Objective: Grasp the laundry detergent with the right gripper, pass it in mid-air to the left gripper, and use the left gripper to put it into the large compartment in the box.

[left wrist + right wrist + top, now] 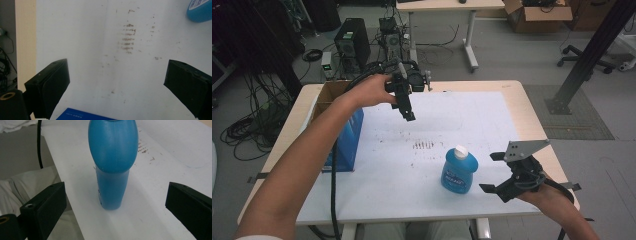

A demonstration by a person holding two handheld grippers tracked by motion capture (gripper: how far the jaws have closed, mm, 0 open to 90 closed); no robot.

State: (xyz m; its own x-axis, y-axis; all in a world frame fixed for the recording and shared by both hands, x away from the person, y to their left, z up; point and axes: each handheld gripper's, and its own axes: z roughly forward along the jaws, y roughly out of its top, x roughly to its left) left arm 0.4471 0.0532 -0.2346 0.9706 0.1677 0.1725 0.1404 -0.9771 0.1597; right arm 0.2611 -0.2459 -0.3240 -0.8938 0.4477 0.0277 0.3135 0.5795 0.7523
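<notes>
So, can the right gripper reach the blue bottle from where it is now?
Probably yes. The right gripper is open beside the upright blue bottle, and nothing lies between them.

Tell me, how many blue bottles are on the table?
1. The blue bottle stands upright on the white table, near the front edge, just ahead of the open right gripper. Another could be hidden inside the open box at the left.

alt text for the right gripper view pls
A blue bottle stands upright on a white table, centred ahead of the open right gripper, whose black jaws sit wide apart and touch nothing.
</notes>
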